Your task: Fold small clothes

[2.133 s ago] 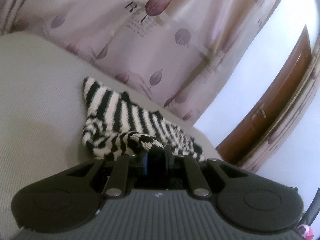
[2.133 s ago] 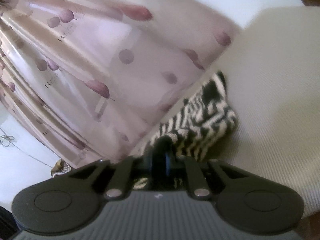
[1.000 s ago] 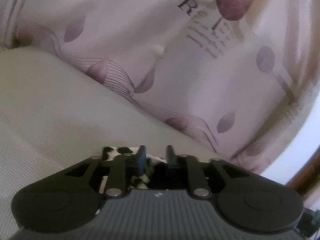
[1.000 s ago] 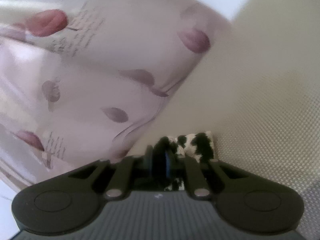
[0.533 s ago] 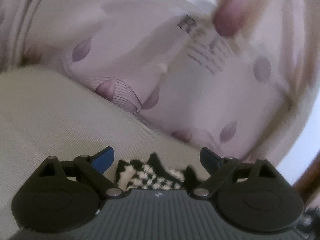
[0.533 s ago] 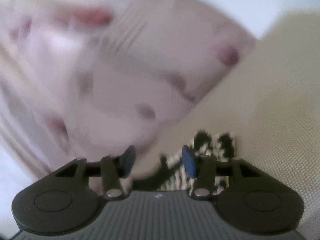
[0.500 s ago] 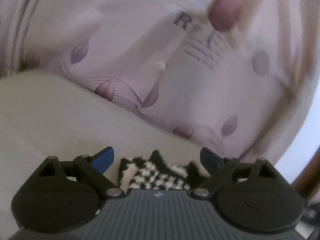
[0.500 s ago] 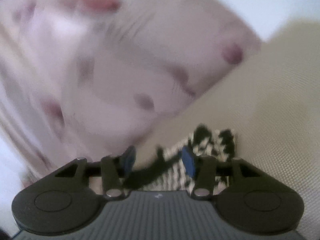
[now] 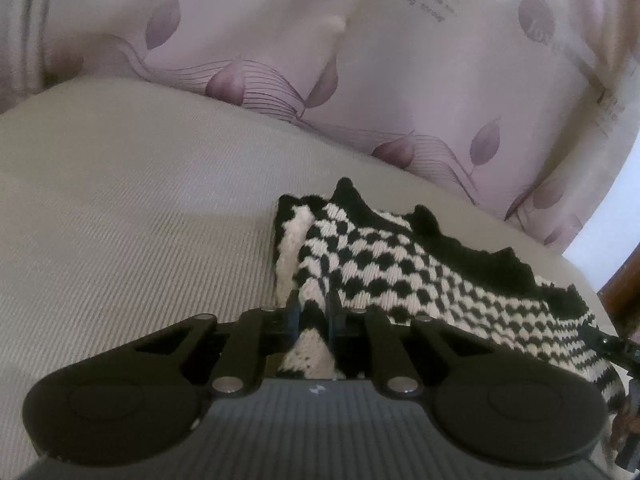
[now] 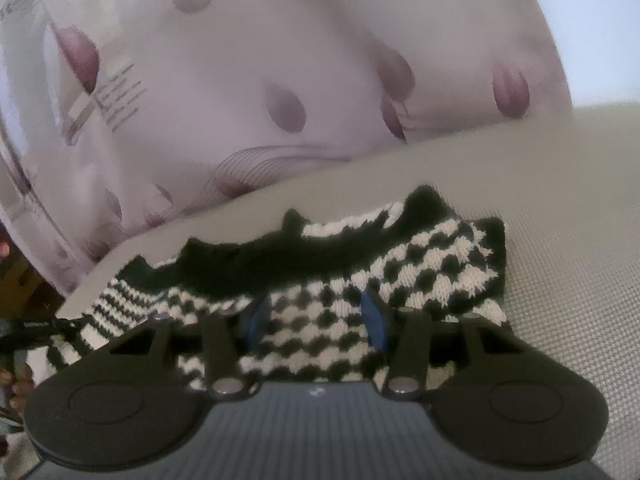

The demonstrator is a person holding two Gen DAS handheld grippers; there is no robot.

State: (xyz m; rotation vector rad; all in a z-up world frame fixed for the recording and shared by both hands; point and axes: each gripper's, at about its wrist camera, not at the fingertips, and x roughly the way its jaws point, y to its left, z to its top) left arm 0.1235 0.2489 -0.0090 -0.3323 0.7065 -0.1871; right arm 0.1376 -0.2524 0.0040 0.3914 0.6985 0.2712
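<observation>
Left wrist view: we see bare beige surface (image 9: 140, 208) leftward, curtain (image 9: 400, 80) behind; left gripper (image 9: 314, 312), just closed, pinches the checkered knit (image 9: 400, 264); right gripper (image 10: 316, 320) half-open above it.

the knitted garment (image 9: 400, 264) lies on the cushion (image 9: 140, 208), near its far edge, with the curtain (image 9: 360, 60) hanging just behind. in the left wrist view bare cushion spreads to the garment's left; in the right wrist view, to its right.
</observation>
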